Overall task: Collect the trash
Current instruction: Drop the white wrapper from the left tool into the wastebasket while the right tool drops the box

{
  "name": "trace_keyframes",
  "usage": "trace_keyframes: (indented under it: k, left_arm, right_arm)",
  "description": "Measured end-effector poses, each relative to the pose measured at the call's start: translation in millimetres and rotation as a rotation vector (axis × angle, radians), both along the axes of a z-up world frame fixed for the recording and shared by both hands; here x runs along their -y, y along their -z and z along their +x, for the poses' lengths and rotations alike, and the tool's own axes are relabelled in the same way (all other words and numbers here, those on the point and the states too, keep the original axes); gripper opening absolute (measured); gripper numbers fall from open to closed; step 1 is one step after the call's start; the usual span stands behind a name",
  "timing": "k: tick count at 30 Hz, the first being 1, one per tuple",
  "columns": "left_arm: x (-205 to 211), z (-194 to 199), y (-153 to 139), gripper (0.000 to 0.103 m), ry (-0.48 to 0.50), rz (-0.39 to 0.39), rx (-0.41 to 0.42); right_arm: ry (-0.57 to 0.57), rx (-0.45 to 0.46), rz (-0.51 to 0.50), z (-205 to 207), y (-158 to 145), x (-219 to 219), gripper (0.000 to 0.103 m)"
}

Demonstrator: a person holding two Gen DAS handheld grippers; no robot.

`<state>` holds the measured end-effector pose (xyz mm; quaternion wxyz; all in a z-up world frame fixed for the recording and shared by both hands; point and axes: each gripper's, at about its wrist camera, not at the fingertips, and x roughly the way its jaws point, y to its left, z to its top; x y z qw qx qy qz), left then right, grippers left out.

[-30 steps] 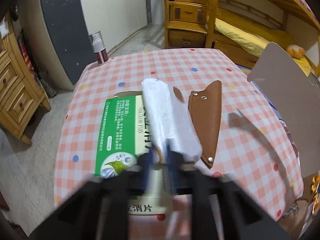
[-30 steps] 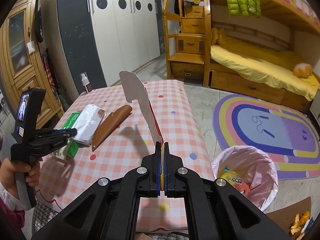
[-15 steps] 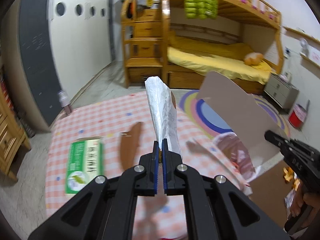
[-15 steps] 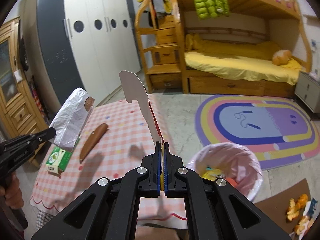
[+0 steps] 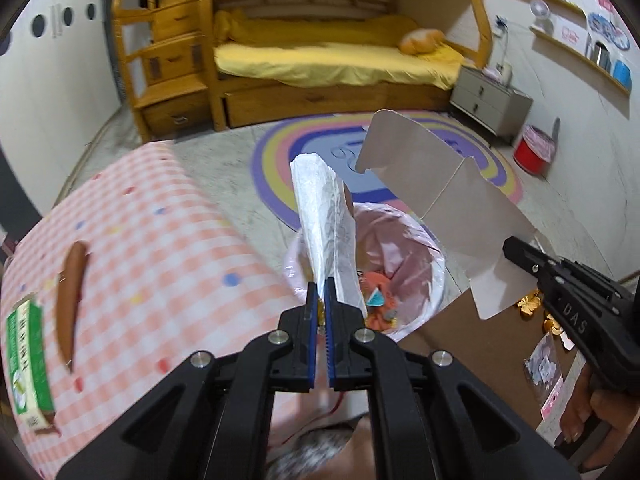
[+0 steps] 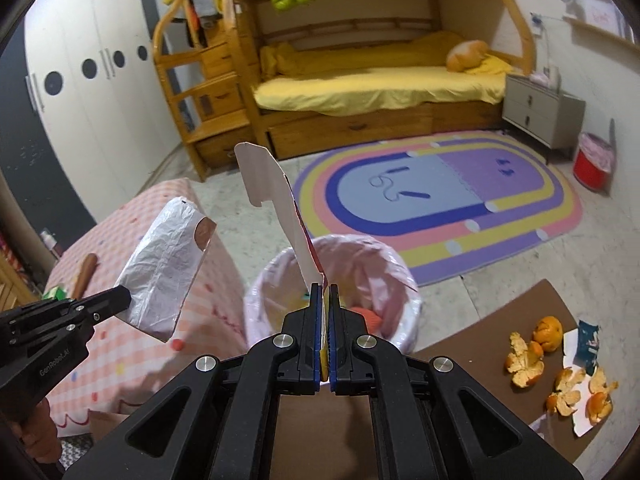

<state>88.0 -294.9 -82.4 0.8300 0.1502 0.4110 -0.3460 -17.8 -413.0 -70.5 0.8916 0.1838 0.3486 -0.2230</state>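
Left gripper (image 5: 320, 300) jaws clamp a silvery wrapper (image 5: 326, 216), right gripper (image 6: 325, 300) jaws flattened carton (image 6: 276, 196), hiding bin (image 6: 400, 280) contents.

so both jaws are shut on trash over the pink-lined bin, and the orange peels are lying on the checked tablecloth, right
Not quite. The orange peels lie on the brown cardboard sheet on the floor beside the bin, not on the checked tablecloth; the right wrist view shows this. The rest stands: the left gripper is shut on the silver wrapper and the right gripper on the flattened carton, by the bin.
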Motion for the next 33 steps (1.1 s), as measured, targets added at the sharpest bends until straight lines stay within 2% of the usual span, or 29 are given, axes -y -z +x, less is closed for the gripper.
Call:
trace_keyframes:
  k: [6, 8, 9, 10, 11, 12, 13, 14, 15, 21, 26, 33]
  left_arm:
    - [42, 20, 16, 0.004, 0.045, 0.034, -0.034]
    - [50, 26, 18, 0.018, 0.045, 0.035, -0.04]
    - [51, 30, 18, 0.036, 0.037, 0.033, -0.04]
    - [50, 32, 17, 0.043, 0.028, 0.026, -0.036]
    - [47, 34, 15, 0.05, 0.018, 0.013, -0.031]
    - [43, 35, 13, 0.052, 0.009, 0.005, -0.027]
    - [38, 36, 13, 0.055, 0.0, 0.004, -0.023]
    - [35, 37, 13, 0.057, -0.01, 0.006, -0.019]
    - [32, 39, 13, 0.058, -0.027, 0.011, -0.016]
    - [-3, 42, 10, 0.059, -0.099, 0.004, -0.019]
    - [-33, 31, -7, 0.061, -0.133, -0.022, 0.009]
    - [-87, 5, -30, 0.073, -0.208, -0.024, 0.084]
  right_arm:
    - [0.046, -0.045, 0.014, 13, 21, 25, 0.003]
    - [0.055, -0.054, 0.018, 21, 27, 31, 0.003]
    - [0.057, -0.056, 0.022, 24, 30, 33, 0.003]
    - [0.058, -0.06, 0.026, 28, 34, 35, 0.004]
    - [0.059, -0.063, 0.03, 32, 37, 38, 0.007]
    - [0.059, -0.066, 0.035, 36, 41, 40, 0.009]
    - [0.052, -0.076, 0.047, 41, 45, 42, 0.015]
    - [0.046, -0.088, 0.062, 45, 50, 43, 0.036]
    - [0.05, -0.095, 0.066, 46, 51, 44, 0.05]
    - [0.054, -0.064, 0.06, 36, 37, 35, 0.051]
    - [0.018, -0.024, 0.036, 27, 11, 16, 0.051]
    - [-0.102, 0.033, 0.023, 19, -22, -31, 0.053]
